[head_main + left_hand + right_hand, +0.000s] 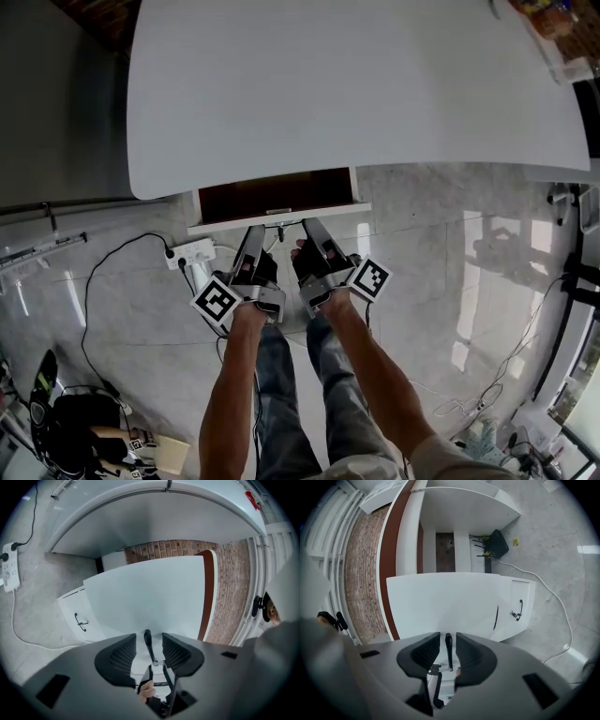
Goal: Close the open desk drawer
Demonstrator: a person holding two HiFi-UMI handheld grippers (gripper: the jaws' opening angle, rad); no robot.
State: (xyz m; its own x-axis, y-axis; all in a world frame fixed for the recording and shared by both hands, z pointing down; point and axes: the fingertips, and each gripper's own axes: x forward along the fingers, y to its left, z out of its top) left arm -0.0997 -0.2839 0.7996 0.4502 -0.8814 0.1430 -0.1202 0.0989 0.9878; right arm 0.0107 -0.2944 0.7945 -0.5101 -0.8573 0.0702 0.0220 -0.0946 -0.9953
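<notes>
The white desk [356, 84] has its drawer [278, 196] pulled out; the dark inside shows above the white drawer front [225, 224]. Both grippers point at that front from below, side by side. My left gripper [255, 232] [148, 637] is open, with the thin black drawer handle [151, 653] standing between its pads, a gap on each side. My right gripper [310, 226] [448, 637] also straddles the handle [449, 656], its pads [426, 651] closer in but still apart from it. The drawer front [150, 592] [445, 602] fills the middle of both gripper views.
A white power strip [192, 251] with a black cable lies on the marble floor left of the grippers. A low white cabinet [513, 609] [77, 613] stands beside the desk, before a brick wall [361, 564]. A dark bag [66, 422] sits at lower left, the person's legs [281, 394] below.
</notes>
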